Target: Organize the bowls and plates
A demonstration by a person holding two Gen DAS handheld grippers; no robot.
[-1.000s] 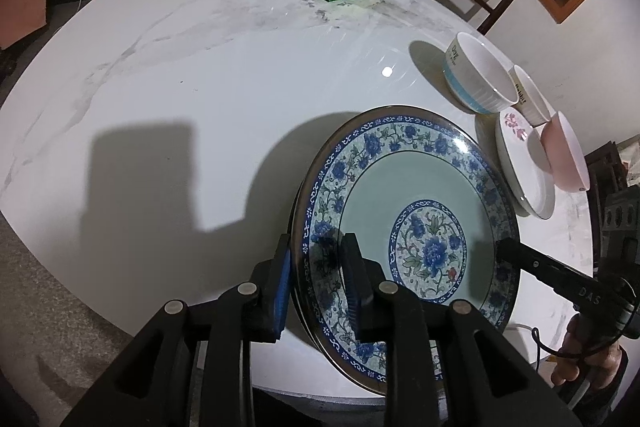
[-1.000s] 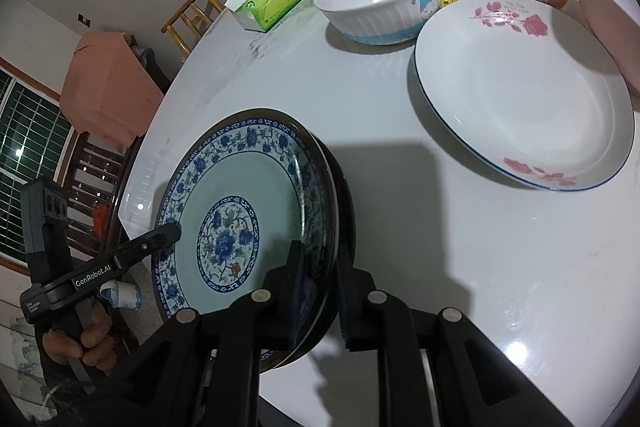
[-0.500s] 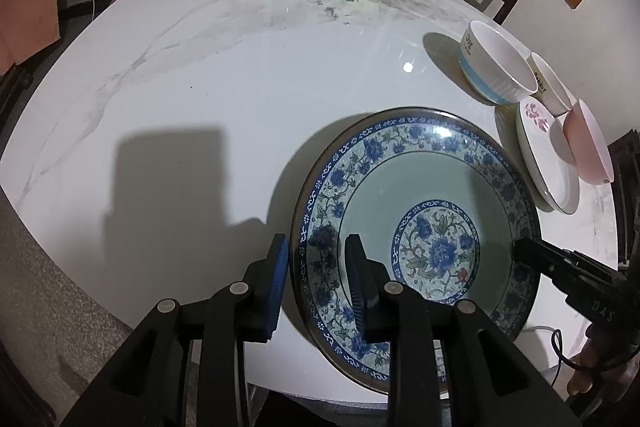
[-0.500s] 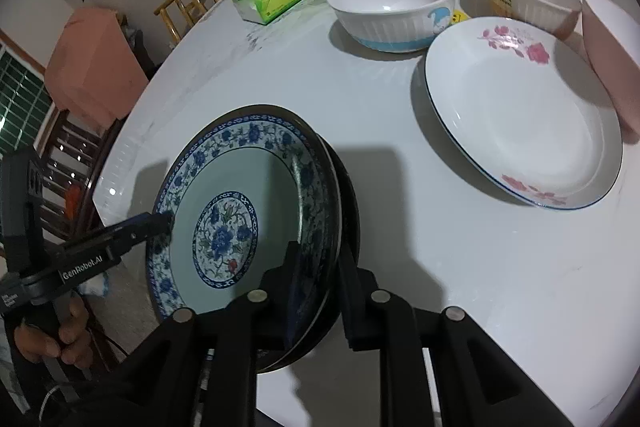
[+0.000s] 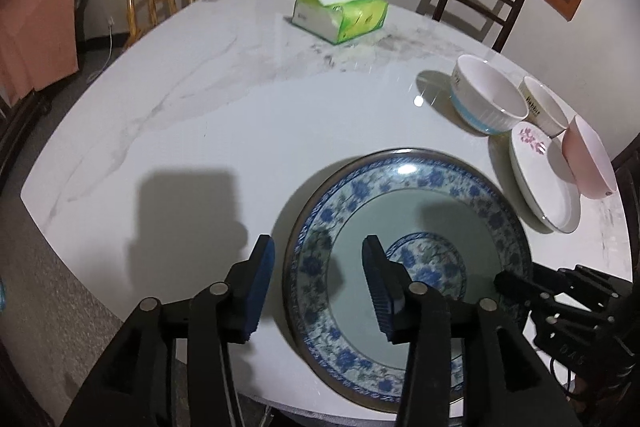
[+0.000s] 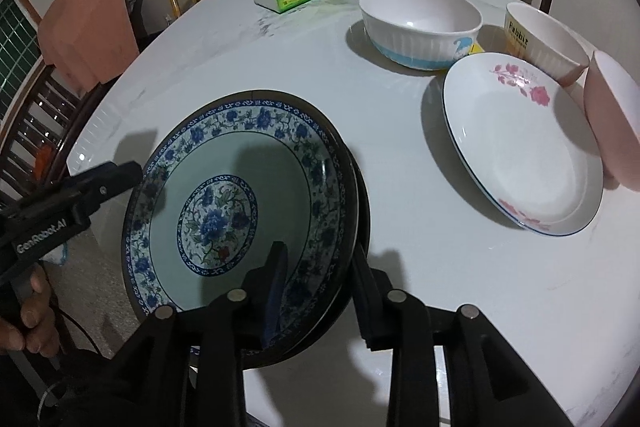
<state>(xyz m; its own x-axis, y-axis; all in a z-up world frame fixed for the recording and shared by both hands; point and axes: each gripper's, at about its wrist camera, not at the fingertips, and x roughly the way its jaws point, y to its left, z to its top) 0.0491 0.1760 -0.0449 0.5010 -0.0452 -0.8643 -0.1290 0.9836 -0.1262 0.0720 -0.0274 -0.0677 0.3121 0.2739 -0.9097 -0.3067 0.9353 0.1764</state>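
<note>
Now — blue-patterned plate [image 6: 240, 211] sits on a dark plate [image 6: 358, 195] at the near edge of the marble table [image 5: 200, 107], part of the stack overhanging the edge. Left gripper [image 5: 318, 279] has jaws apart, straddling the plate's left rim w/o touching; right gripper [image 6: 320, 291] also has jaws spread, one finger over the plate's well, the other outside the dark plate's rim, visible gap both sides. Risk: stack is unheld and overhangs — a nudge from either finger on withdrawal could tip or slide it off the table; glazed surfaces prob. slippery, so the top plate could also skate on the lower one. Rel. to claws: plate rim lies between each pair of fingers, well of plate just ahead. Remaining ware — white bowl [image 6: 420, 23], small bowl [image 6: 540, 43], floral plate [image 6: 524, 147], pink bowl [image 6: 616, 119] — grouped well apart on the far right; tissue box [image 5: 340, 13] beyond
</note>
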